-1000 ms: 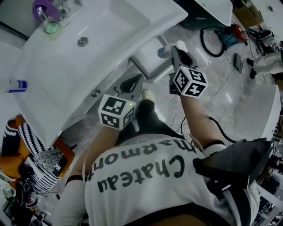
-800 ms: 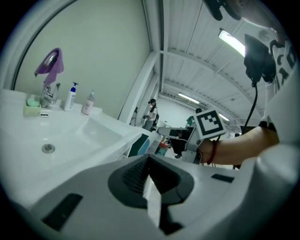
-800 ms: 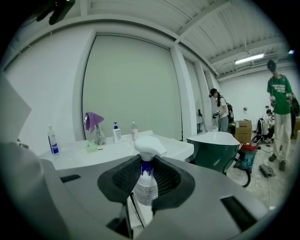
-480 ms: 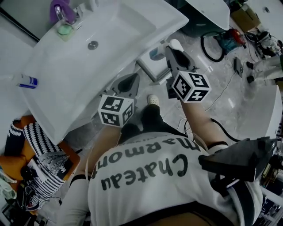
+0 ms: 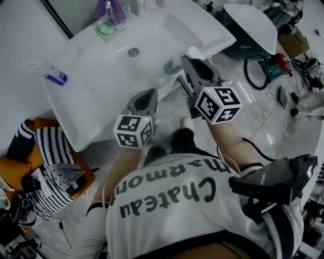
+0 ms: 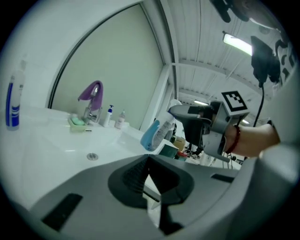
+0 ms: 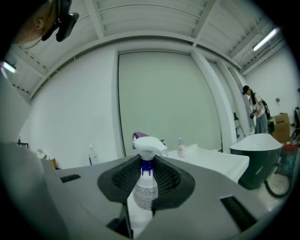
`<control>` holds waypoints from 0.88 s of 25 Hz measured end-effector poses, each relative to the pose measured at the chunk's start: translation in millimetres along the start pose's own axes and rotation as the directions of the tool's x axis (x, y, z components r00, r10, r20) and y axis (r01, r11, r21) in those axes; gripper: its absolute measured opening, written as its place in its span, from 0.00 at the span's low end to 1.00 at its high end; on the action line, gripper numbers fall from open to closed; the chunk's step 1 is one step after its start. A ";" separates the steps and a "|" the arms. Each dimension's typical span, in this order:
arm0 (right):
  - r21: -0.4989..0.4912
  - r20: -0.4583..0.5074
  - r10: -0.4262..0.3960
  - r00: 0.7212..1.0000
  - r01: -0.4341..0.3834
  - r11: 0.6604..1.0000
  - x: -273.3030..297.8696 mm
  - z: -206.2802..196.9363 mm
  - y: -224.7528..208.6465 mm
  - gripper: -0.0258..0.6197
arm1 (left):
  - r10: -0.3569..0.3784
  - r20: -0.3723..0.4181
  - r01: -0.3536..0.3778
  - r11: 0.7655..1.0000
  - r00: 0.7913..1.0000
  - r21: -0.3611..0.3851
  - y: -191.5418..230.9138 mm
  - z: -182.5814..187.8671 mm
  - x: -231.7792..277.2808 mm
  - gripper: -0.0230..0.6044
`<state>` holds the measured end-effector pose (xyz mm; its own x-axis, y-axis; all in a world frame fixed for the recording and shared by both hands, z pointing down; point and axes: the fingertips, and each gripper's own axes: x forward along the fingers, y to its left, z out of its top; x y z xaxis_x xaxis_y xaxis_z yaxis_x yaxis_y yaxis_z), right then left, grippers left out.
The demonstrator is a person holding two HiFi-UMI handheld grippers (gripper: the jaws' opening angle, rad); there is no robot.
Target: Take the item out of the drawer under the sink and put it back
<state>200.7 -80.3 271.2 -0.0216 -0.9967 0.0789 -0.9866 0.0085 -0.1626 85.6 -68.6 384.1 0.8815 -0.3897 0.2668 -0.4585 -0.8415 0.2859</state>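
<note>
A spray bottle [image 7: 146, 187] with a white trigger head, a blue collar and a clear body stands upright between the jaws of my right gripper [image 7: 146, 180], which is shut on it. From above, the bottle's white head [image 5: 194, 52] shows past the right gripper [image 5: 191, 63], beside the front corner of the white sink [image 5: 101, 86]. The left gripper view shows the same bottle [image 6: 152, 133] from the side. My left gripper [image 5: 147, 97] hangs at the sink's front edge, shut and holding nothing [image 6: 149, 166]. I cannot make out the drawer under the sink.
On the sink's back rim are a faucet under a purple cover [image 5: 109, 10], a green soap dish [image 5: 106, 29] and a blue-and-white tube [image 5: 54, 77]. A second basin [image 5: 250, 23] stands at the right. A striped bag [image 5: 50, 167] lies at the left, cables and tools [image 5: 268, 66] on the floor.
Both grippers have risen and moved toward the sink's front rim. The right one carried the spray bottle up from beside the drawer to the sink's corner. The drawer has dropped out of sight.
</note>
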 end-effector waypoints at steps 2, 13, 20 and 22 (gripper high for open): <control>-0.002 0.007 0.050 0.999 -0.050 0.999 8.2 3.2 24.0 0.18 | 0.038 0.021 -0.038 0.999 0.999 -0.005 12.4 1.9 -16.5 0.04; -0.002 0.032 0.282 0.959 -0.282 0.959 46.0 19.2 148.3 0.18 | 0.249 0.116 -0.245 0.968 0.961 -0.049 81.1 19.4 -109.4 0.04; -0.001 0.023 0.393 0.919 -0.393 0.920 59.6 23.1 211.6 0.18 | 0.345 0.145 -0.336 0.938 0.927 -0.081 111.1 24.4 -158.5 0.04; 0.003 0.021 0.414 0.910 -0.414 0.910 62.9 24.4 224.9 0.18 | 0.365 0.148 -0.355 0.931 0.919 -0.091 118.0 25.7 -167.8 0.04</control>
<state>-18.6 -143.0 215.7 -0.4244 -0.9053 -0.0157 -0.8889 0.4199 -0.1833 -113.5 -112.2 349.4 0.6598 -0.7205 0.2133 -0.7495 -0.6107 0.2554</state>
